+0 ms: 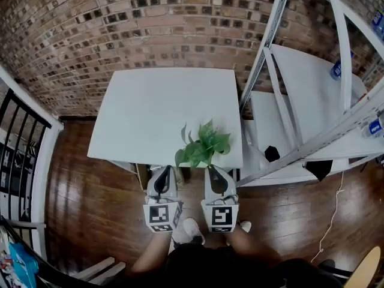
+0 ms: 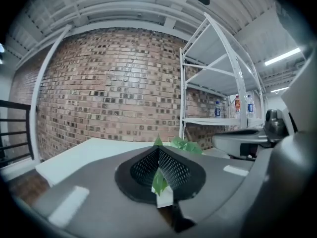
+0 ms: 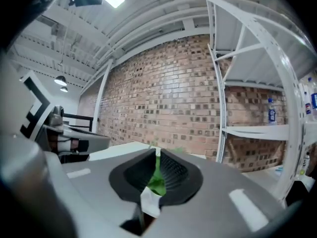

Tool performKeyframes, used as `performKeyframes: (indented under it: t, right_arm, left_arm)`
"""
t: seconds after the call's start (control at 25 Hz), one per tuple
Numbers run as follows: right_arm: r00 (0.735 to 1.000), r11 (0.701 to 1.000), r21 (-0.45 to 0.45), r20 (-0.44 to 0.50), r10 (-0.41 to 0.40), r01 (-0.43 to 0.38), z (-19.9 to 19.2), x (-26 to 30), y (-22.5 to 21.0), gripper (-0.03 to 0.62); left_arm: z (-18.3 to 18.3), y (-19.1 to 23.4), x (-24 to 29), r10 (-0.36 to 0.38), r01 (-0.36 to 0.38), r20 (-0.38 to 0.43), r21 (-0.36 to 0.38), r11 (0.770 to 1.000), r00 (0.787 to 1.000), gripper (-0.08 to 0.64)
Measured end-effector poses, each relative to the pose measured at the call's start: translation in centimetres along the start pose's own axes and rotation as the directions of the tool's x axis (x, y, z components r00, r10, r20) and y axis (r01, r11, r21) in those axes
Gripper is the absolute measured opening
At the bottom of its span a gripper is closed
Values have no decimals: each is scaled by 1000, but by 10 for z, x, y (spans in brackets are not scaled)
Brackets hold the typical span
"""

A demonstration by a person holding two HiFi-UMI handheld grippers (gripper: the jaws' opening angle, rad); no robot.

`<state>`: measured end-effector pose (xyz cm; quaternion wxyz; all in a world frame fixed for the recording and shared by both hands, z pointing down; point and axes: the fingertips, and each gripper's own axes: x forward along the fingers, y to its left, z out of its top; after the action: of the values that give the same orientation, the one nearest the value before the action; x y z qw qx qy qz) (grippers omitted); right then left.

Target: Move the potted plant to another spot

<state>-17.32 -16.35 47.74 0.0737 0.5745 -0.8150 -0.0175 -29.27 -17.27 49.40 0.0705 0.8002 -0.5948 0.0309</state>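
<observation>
With the left gripper (image 2: 159,178) and right gripper (image 3: 153,182) each pinched narrowly on leaves of the potted plant (image 1: 203,146) at the white table's (image 1: 156,110) near edge, the leaves could tear and drop it.

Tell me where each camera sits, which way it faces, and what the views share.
Head view: on the person's head, looking steeply down on the table, plant, left gripper, right gripper and shoes.
Left gripper view: rides that gripper, faces the brick wall over its closed jaws; right gripper at right.
Right gripper view: likewise; left gripper at left.
Shared: all three show the plant and shelves.
</observation>
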Motion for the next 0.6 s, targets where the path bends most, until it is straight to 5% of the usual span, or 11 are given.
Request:
performKeyframes:
  t: [0.04,0.6]
  right_arm:
    - [1000,1000,0,5,-11,11,7,-1,-3,3]
    - [998,998,27,1,-61,61,32,-15,-16,2]
  left_arm:
    - [3,-3,-1,-3,3,2,-5,1000,1000,17]
    - [33,-51,-7,-71,70,41,27,997,997,17]
